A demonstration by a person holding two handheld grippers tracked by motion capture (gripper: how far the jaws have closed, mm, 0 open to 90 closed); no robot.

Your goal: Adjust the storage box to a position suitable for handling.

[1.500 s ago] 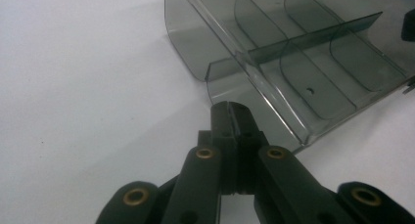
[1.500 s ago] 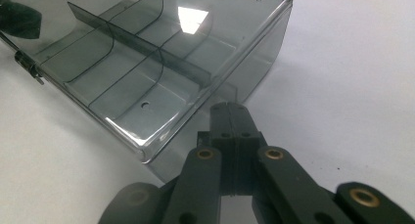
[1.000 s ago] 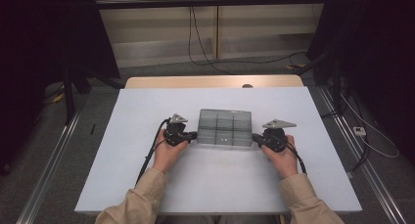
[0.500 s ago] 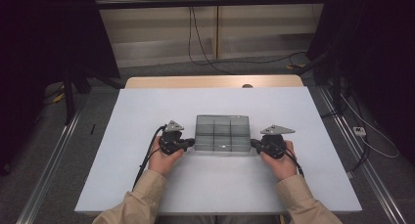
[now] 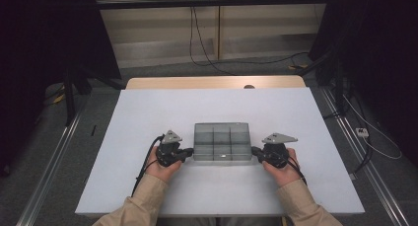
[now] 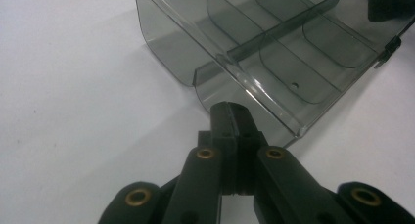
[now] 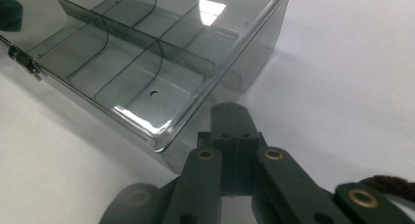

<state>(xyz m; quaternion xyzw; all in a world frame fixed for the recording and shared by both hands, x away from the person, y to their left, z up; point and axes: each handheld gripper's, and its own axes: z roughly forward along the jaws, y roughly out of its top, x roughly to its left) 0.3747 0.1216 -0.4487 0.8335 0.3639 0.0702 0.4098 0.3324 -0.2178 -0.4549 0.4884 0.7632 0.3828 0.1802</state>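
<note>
While both closed jaw pairs press its end walls, the smoke-grey clear plastic divided box (image 5: pixel 222 141) sits between left gripper (image 5: pixel 189 152) and right gripper (image 5: pixel 255 152); even, matched pushing should prevent it skewing.

Both forearms reach in from below, sleeves tan. The left gripper (image 5: pixel 190 153) points right, the right gripper (image 5: pixel 255 153) points left, tips facing each other; each has its jaws pressed fully together.
</note>
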